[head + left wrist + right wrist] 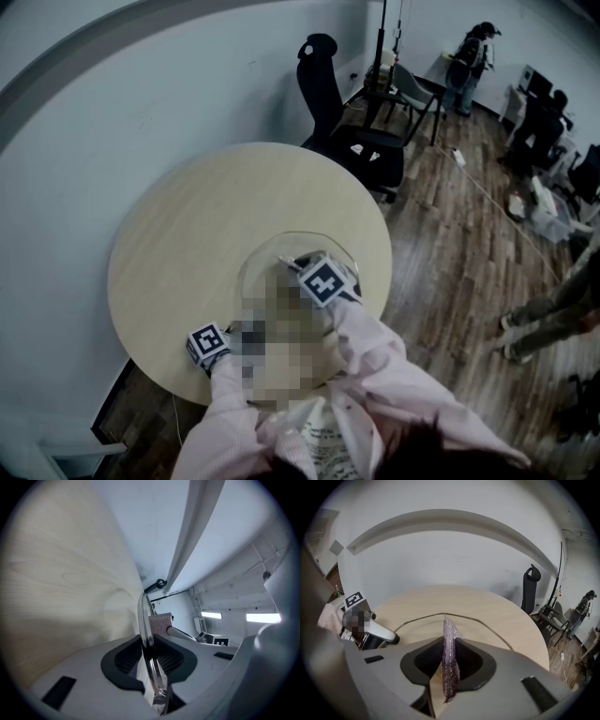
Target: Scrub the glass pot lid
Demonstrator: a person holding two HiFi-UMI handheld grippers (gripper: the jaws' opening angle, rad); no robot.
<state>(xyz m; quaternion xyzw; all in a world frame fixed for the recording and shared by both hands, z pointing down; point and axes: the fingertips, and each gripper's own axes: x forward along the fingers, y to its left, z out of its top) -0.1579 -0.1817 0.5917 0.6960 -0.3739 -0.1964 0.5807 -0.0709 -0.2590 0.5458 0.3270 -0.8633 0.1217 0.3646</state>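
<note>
Strokes need lightness: your left gripper [151, 658] is pinching the glass lid [144, 619] by its rim, your right gripper [450, 663] clamping the scouring pad [449, 637].

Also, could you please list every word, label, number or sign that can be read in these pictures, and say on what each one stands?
No words or numbers can be read anywhere.
On the left marker cube: a black-and-white square pattern only, no letters.
On the right marker cube: the same kind of pattern, no letters.
On the person's front, dark print: too small and blurred to read.
</note>
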